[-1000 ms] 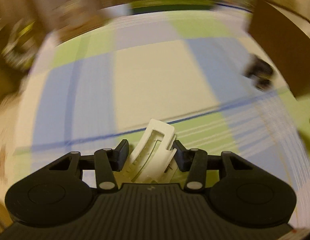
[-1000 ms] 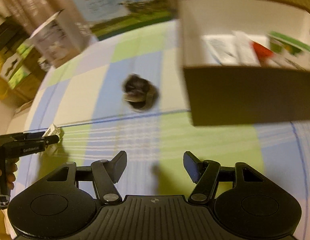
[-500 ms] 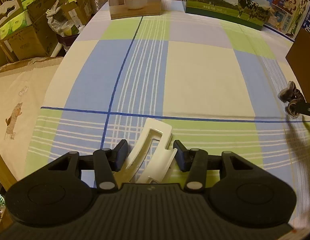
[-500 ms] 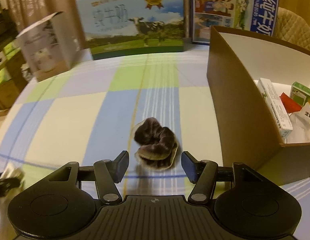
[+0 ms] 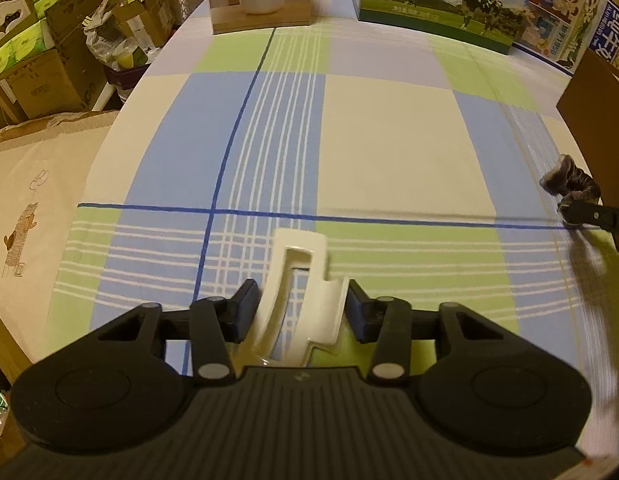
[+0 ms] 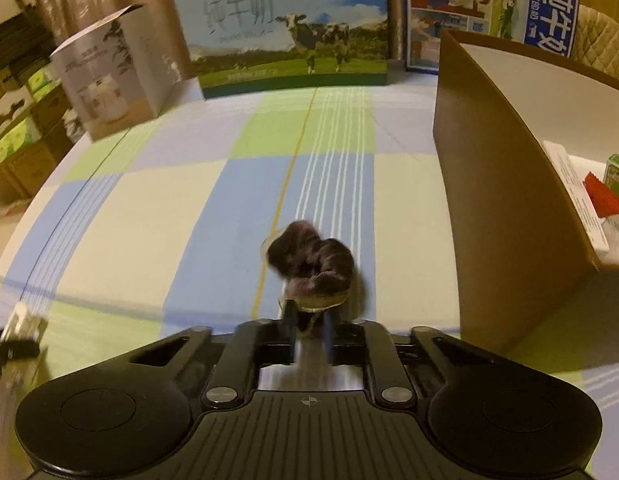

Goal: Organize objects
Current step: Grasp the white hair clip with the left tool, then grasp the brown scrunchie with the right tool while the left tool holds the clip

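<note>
black ribbed gripper [image 5: 301, 308], silver screws

A checked cloth of blue, green and cream squares [image 5: 389, 152] covers the surface. At its far edge stand a tall printed milk carton with a cow on a green meadow [image 6: 285, 32], a second blue carton with cartoon figures [image 6: 493, 4] beside it, and an open white box picturing a pale jar [image 6: 105, 76]. Beyond the surface's left edge, stacked brown cardboard boxes [image 5: 41, 76] hold green packets.
</note>
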`<act>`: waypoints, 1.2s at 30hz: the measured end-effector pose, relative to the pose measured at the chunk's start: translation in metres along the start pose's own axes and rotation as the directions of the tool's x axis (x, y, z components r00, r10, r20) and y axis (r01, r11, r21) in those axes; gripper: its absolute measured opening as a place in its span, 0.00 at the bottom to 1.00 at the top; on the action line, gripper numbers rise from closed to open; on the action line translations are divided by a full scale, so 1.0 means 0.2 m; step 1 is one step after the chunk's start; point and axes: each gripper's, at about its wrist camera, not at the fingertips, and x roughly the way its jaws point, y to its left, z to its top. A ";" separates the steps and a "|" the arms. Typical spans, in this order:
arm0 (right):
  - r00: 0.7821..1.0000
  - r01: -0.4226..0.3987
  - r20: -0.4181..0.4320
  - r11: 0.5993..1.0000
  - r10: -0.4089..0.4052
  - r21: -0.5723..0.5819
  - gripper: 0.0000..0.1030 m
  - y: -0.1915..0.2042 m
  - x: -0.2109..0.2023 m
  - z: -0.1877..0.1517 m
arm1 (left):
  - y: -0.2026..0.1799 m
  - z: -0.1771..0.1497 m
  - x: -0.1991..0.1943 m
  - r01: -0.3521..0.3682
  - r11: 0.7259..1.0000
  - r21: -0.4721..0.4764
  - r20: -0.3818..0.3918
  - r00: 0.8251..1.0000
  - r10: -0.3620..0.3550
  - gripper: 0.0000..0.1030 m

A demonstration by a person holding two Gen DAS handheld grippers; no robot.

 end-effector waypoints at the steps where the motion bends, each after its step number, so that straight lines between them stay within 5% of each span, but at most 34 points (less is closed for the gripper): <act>1: 1.000 -0.008 -0.011 1.000 0.008 -0.007 0.00 0.00 -0.02 -0.02 | 0.00 -0.01 -0.01 0.000 1.000 -0.001 0.001 1.000 0.000 0.35; 12: 0.989 -0.107 -0.101 0.994 0.103 -0.027 0.00 -0.06 -0.28 -0.30 | -0.09 -0.17 -0.11 0.019 1.000 -0.004 -0.010 1.000 -0.019 0.34; 19: 0.987 -0.115 -0.099 0.990 0.123 0.082 0.00 -0.13 -0.33 -0.27 | -0.12 -0.23 -0.15 0.001 1.000 -0.014 0.003 1.000 -0.001 0.34; 22: 0.992 -0.110 -0.055 0.993 0.113 0.052 0.23 -0.11 -0.33 -0.20 | -0.11 -0.20 -0.15 -0.021 1.000 -0.009 0.021 1.000 0.022 0.34; 24: 0.994 -0.110 -0.022 0.993 0.111 0.043 0.57 -0.08 -0.31 -0.15 | -0.10 -0.19 -0.15 -0.032 0.999 -0.014 0.029 0.999 0.032 0.34; 36: 1.000 -0.013 -0.005 1.000 0.013 -0.010 0.57 0.00 0.03 0.04 | 0.03 -0.13 -0.11 -0.073 0.994 -0.083 0.013 0.997 0.074 0.34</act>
